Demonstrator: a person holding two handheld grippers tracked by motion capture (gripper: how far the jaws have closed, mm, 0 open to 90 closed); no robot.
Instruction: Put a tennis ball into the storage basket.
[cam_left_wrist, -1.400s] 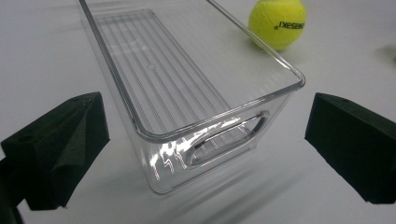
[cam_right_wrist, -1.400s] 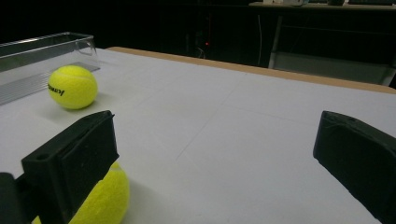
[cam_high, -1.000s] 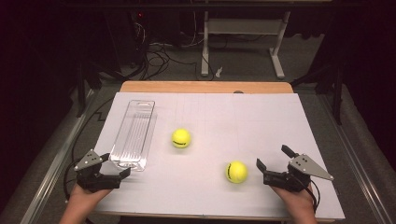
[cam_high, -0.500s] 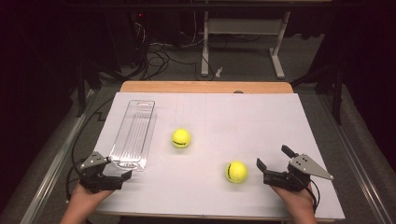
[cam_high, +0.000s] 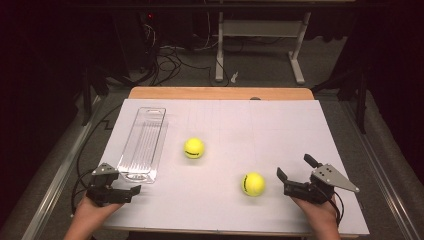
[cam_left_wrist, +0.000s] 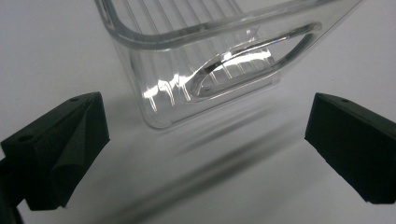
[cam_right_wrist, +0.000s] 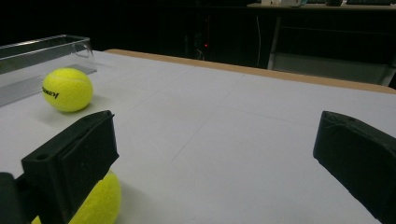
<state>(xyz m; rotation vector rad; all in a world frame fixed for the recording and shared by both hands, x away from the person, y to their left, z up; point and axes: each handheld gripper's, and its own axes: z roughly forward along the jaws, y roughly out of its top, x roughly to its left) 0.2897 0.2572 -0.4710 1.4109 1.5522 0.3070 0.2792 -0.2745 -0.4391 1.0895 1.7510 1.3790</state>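
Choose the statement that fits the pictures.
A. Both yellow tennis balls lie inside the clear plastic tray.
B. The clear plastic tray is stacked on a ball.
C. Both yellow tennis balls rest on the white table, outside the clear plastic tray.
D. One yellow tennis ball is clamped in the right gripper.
C: one yellow tennis ball and the other yellow tennis ball sit on the white table; the clear plastic tray is empty, and the right gripper is open beside the nearer ball.

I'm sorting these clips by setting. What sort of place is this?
Probably a lab or workshop recording station, not a home: a white-covered table under a dark backdrop, loose cables on the floor behind it, and a bare metal desk frame. Two tennis balls and a clear tray look laid out.
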